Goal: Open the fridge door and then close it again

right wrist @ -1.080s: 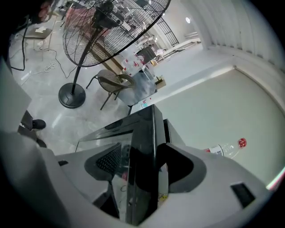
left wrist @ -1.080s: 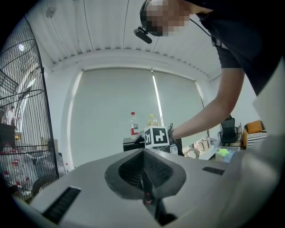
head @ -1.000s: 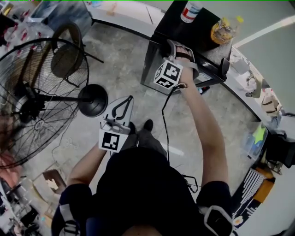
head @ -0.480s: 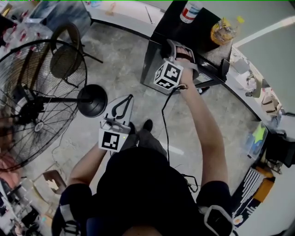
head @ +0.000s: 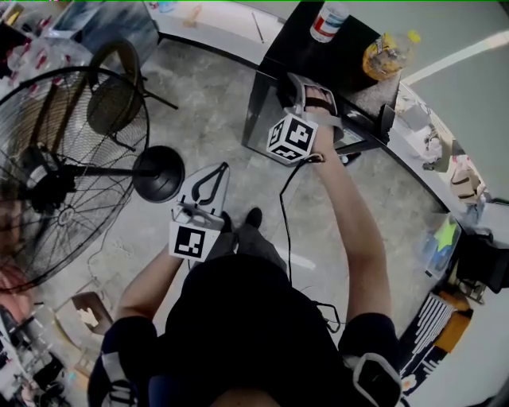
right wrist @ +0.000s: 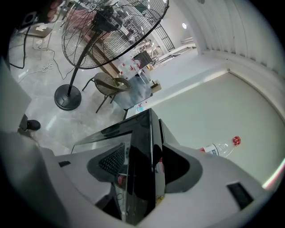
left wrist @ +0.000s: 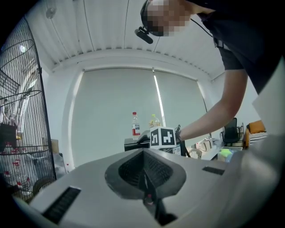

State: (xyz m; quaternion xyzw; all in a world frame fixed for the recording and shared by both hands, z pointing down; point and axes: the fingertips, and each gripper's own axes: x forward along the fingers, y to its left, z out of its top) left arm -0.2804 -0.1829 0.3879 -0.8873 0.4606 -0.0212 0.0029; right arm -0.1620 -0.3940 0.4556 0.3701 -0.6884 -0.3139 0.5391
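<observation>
moved: jaws of right gripper [right wrist: 143, 143] just drawn in a little, hand itself much where it was a second ago; left gripper [left wrist: 144, 151] likewise in place.
right jaws: wide apart, straddling the free edge of the fridge door [right wrist: 141, 124], one jaw to each side of it; sliver of gap showing beside the jaw at the view's right, so no firm pinch seen.
between right jaws: door edge only, running up and away past the jaw tips.
fridge door: glossy black, upright; ajar or flush with the cabinet, cannot tell.
fridge [head: 318, 56]: low black cabinet straight ahead of right jaws.
beyond right jaws, on the fridge top: clear bottle [head: 328, 20] with red label, and yellowish bottle [head: 387, 54], apart from each other.
behind right jaws: right hand [head: 318, 103] wrapped round the gripper, marker cube [head: 292, 137] just behind the hand.
left jaws: fully together, nothing between them, pointing level.
ahead of left jaws: fridge, well apart, both bottles standing on it.
left of left jaws: standing fan [head: 48, 187], its round base [head: 159, 173] near the jaw tips; chair [head: 115, 91] beyond the base.
below both jaws: grey floor [head: 215, 95].
</observation>
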